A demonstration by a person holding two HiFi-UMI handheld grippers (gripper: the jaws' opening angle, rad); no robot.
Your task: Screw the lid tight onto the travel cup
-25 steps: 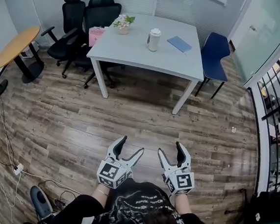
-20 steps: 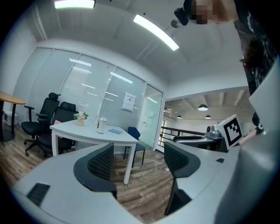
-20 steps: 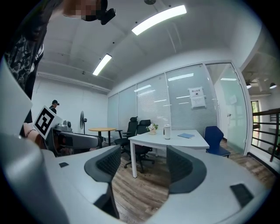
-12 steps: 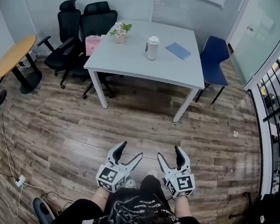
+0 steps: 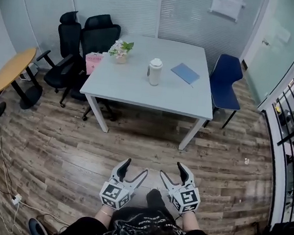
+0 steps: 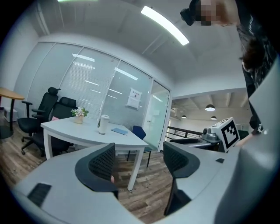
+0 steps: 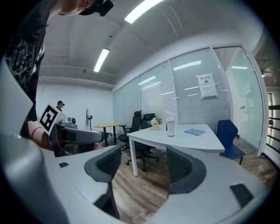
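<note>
The white travel cup [image 5: 154,72] stands upright with its lid on top, near the middle of the white table [image 5: 134,90]; it also shows far off in the left gripper view as the cup [image 6: 103,124] and in the right gripper view as the cup [image 7: 170,127]. My left gripper [image 5: 133,169] and right gripper [image 5: 172,170] are held side by side over the wooden floor, well short of the table. Both stand open with nothing between their jaws.
On the table are a small flower pot [image 5: 121,50], a pink box [image 5: 93,63] and a blue notebook [image 5: 185,73]. Two black office chairs [image 5: 80,46] stand at its left, a blue chair [image 5: 226,81] at its right. A round wooden table [image 5: 14,68] is far left.
The table and cup have come nearer and lower in the head view as I walk toward them. Both grippers keep the same open pose in front of me.
</note>
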